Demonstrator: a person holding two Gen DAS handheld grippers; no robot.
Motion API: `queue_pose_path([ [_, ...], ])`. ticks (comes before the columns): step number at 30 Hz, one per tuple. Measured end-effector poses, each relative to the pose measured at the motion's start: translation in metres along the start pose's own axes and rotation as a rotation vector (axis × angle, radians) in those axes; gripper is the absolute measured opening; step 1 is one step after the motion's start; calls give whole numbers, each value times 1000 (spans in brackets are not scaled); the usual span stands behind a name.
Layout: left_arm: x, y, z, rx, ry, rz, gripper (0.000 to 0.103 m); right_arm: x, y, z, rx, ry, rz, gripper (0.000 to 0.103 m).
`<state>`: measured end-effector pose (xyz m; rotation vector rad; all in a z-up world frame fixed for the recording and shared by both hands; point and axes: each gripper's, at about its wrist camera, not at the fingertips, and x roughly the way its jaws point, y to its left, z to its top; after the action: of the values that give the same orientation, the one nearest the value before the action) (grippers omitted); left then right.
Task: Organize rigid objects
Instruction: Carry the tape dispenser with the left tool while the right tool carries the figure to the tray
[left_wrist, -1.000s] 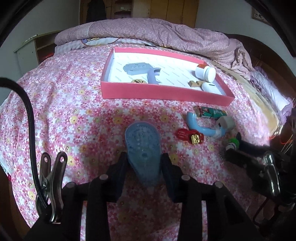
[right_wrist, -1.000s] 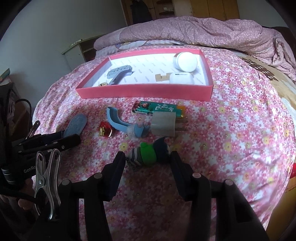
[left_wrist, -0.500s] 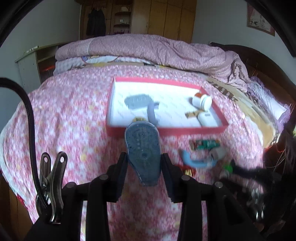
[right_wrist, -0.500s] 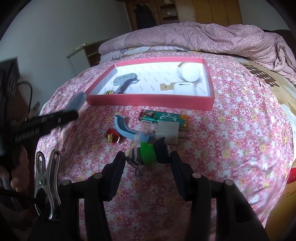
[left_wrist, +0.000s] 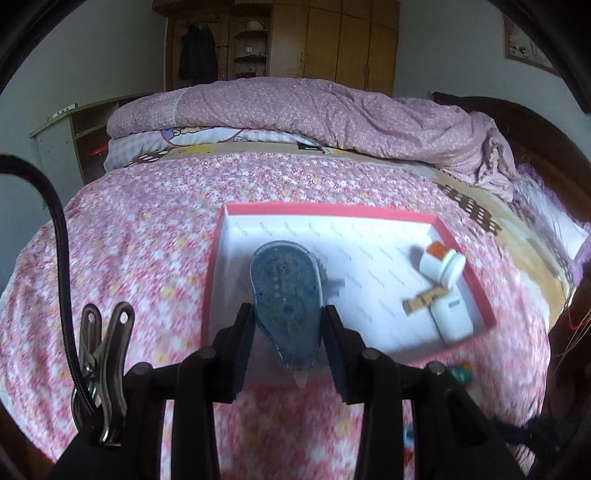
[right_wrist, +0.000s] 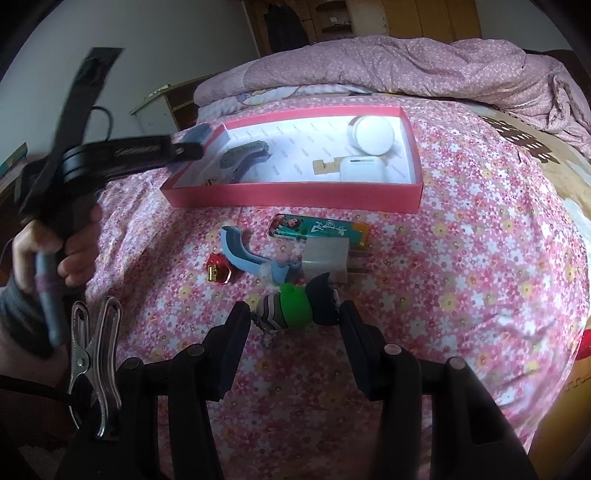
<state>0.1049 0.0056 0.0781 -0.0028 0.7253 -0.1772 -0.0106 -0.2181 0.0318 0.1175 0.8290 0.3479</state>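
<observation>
My left gripper (left_wrist: 288, 314) is shut on a blue teardrop-shaped tape dispenser (left_wrist: 284, 291) and holds it in the air over the near left part of the pink tray (left_wrist: 332, 210). From the right wrist view, that gripper (right_wrist: 184, 147) and the dispenser (right_wrist: 199, 133) hang over the left end of the tray (right_wrist: 295, 194). My right gripper (right_wrist: 293, 314) sits low over the flowered bedspread, shut on a green toy figure (right_wrist: 295, 312).
The tray holds a white jar (right_wrist: 371, 134), a white case (right_wrist: 364, 170), a wooden piece (right_wrist: 325, 166) and a grey-blue comb (right_wrist: 245, 157). On the bed before it lie a printed lighter (right_wrist: 319, 230), a white plug (right_wrist: 327, 258), a blue curved piece (right_wrist: 247, 251) and a red charm (right_wrist: 218, 271). A person's hand (right_wrist: 55, 243) grips the left handle.
The left gripper lifted the dispenser off the bedspread and carried it forward until it hangs over the tray. The right gripper stayed where it was with the toy.
</observation>
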Motion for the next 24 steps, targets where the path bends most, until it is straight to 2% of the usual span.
queue_pose_path([
  [8,35,-3,24,2,24,5,39,-3,0,11,-29,-13,-6,51],
  [19,72,0,31,-8,76,0,39,3,-5,28,-39,2,-27,51],
  [24,68,5,30,-25,76,-8,49,5,-4,37,-45,1,-22,51],
])
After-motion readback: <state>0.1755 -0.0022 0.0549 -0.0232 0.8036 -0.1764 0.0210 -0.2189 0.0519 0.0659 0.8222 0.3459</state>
